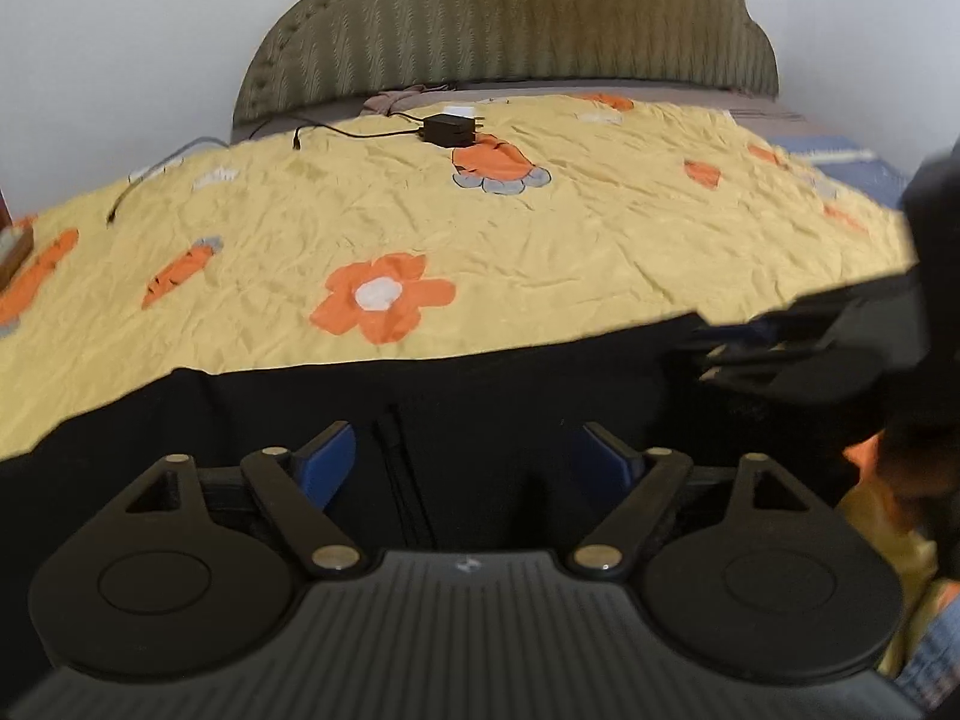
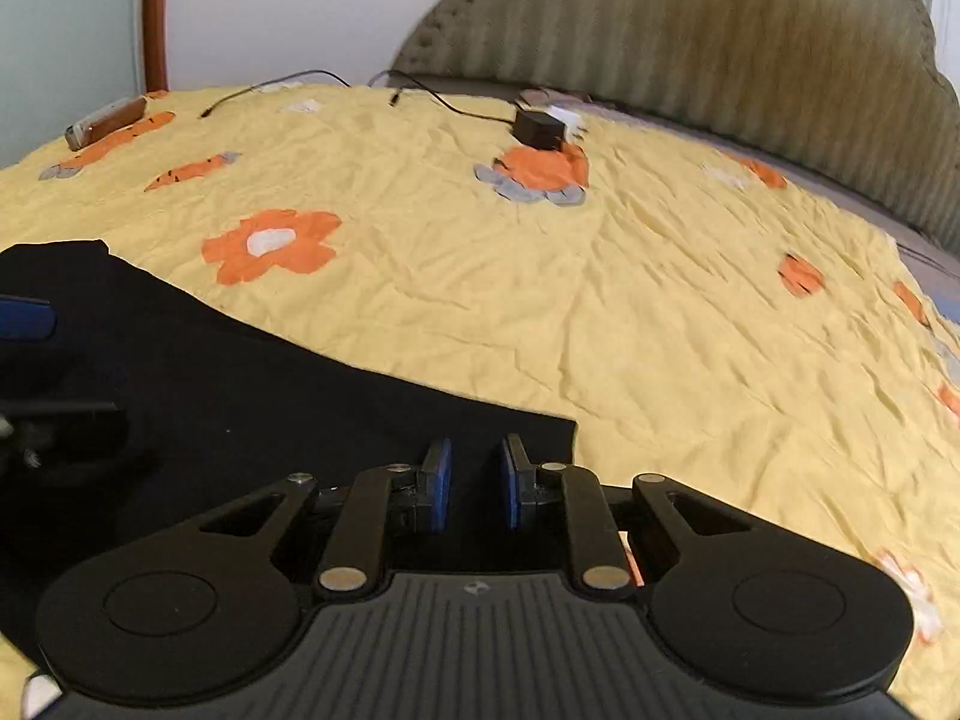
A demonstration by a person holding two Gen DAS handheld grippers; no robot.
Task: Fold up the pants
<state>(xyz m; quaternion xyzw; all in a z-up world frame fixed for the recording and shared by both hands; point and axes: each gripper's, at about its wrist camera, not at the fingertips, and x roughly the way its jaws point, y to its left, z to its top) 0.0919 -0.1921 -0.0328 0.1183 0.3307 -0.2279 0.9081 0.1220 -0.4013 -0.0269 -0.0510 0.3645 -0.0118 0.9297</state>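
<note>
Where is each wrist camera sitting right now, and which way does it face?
Left wrist view: sits behind the left tongs, jaws wide, low over the black pants, facing the headboard; the right tongs show at right.
Right wrist view: sits behind the right tongs, jaws narrowly apart at the pants' corner, facing the headboard.
Shared: pants, yellow bedspread, black charger, headboard.

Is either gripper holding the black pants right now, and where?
Neither holds them. The left gripper is wide open above the black fabric pants; the right gripper is open near their corner.
</note>
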